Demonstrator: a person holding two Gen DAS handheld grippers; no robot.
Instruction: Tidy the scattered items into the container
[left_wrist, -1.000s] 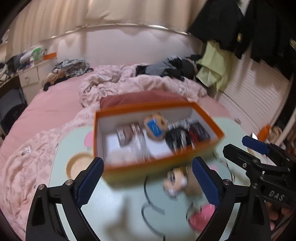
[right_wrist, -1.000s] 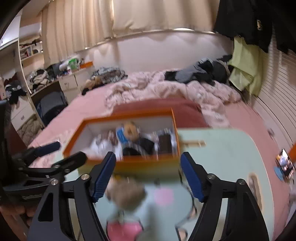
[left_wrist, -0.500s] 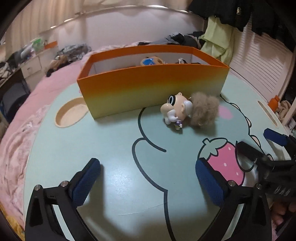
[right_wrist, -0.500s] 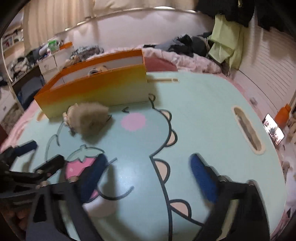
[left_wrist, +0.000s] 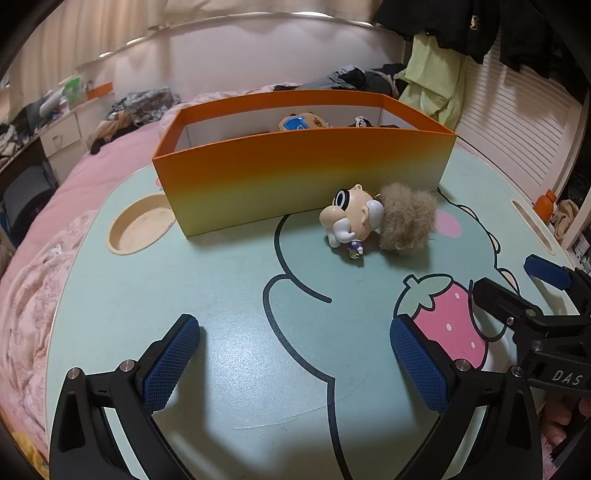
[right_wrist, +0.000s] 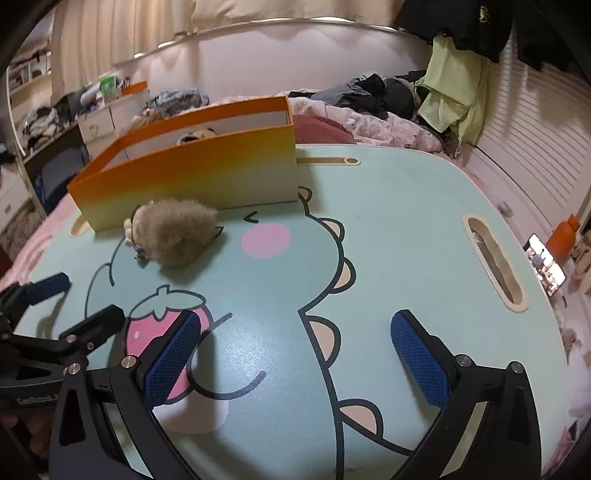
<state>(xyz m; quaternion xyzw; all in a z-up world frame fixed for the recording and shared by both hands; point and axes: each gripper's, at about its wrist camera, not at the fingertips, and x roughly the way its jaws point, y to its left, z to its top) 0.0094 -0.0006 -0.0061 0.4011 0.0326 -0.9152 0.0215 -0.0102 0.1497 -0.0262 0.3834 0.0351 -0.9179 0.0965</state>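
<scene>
**Bedroom at home, seen from my rig**

I am working in a lived-in bedroom: a pink-quilted bed (left_wrist: 85, 177) at frame left, clothes (right_wrist: 373, 94) heaped at its far end, garments (left_wrist: 480, 26) hanging upper right, curtains (right_wrist: 122, 33) across the top, and a cluttered dresser (right_wrist: 96, 122) at left behind the cartoon-printed lap table (left_wrist: 229, 295).

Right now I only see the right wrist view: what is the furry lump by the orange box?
Observer: A fur ball against a small doll in dark glasses, which lies on its side.
Operator: Anything in the box?
Observer: The box holds a tan soft toy with a blue front.
Operator: Is the left gripper free?
Observer: The left gripper is open, with nothing between its fingers.
</scene>
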